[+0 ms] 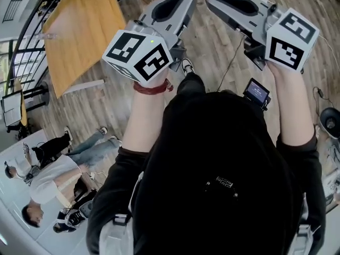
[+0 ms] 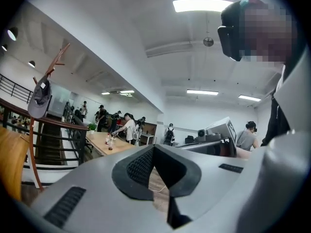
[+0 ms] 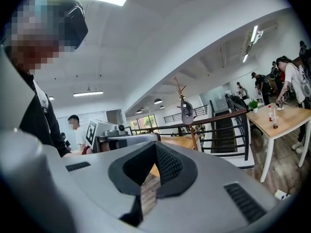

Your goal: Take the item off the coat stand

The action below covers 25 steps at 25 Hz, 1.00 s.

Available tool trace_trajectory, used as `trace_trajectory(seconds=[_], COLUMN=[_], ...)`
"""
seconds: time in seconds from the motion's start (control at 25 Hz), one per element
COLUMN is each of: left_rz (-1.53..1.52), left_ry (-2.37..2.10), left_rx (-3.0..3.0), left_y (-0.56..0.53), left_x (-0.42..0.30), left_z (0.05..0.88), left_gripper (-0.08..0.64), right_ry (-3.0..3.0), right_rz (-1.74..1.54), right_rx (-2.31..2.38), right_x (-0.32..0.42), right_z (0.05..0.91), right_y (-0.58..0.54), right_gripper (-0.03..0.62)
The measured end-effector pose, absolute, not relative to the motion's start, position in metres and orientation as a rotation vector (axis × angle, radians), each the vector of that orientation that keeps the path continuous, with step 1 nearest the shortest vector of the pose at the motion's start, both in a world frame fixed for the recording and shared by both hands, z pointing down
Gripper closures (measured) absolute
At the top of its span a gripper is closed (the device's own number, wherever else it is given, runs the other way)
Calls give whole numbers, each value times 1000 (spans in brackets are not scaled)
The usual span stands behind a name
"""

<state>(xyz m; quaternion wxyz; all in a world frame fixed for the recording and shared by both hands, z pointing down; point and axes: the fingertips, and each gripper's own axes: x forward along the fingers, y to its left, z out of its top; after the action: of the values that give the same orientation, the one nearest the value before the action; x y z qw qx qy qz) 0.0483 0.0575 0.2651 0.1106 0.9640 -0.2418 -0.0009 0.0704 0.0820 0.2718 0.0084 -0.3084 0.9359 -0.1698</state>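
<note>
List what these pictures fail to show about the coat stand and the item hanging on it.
- Left gripper view: the hanging item is too small and far to tell how it hooks onto the coat stand.
- Right gripper view: the coat stand's base is hidden behind the right gripper's own body.
- Head view: the coat stand lies outside the frame; the person's head fills the lower half.

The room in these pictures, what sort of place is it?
Probably a big shared office or workshop: people around a long light wooden table, a black metal stair railing, and a grey cap on a brown wooden coat stand.
</note>
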Motion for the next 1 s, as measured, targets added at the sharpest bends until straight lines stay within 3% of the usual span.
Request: trace_trajectory(seconds=[0.36,0.56,0.84,1.0], left_rz=[93,174,104,73], left_ry=[-598,-612,-508,-480], left_rx=[2903,2903,2900,2916], left_y=[26,32,62,71], left_x=[81,56,105,107], left_z=[296,300,294,278], left_gripper=[557,558,558,557], right_ry=[2846,2828,2821,2841], right_rz=[-588,-561,-554,-534], right_rx=[-1104,-1213,-1277,-1232], right_x=[97,77,121,111], right_z=[289,286,286,266], right_y=[56,63,92,91], right_gripper=[577,577,577,577])
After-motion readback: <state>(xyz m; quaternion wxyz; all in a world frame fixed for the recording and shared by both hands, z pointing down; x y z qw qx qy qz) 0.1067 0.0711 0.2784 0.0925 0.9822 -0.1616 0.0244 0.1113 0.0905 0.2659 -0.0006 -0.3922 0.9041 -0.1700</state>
